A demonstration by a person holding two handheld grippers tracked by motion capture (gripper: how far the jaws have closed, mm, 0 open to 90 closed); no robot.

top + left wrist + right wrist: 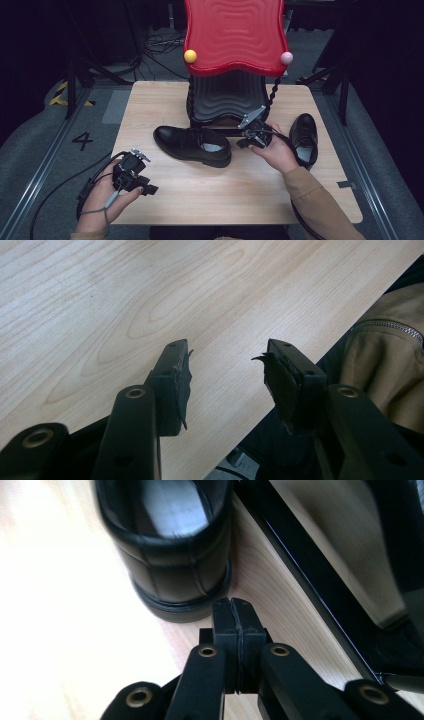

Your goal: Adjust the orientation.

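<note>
A black leather shoe (192, 145) lies on its sole in the middle of the wooden table (210, 195), toe to the left. In the right gripper view its heel (170, 560) is close in front of my right gripper (231, 605), whose jaws are shut with nothing between them. In the high view the right gripper (244, 142) sits just right of that heel. A second black shoe (303, 137) stands at the table's right side. My left gripper (145, 186) rests near the front left edge; its jaws (225, 352) stand open over bare wood.
A stand with a red wavy top shelf (235, 35) and a black lower shelf (225, 97) rises at the table's far middle. Its black base (320, 585) runs just right of the right gripper. Cables trail off the table's left edge.
</note>
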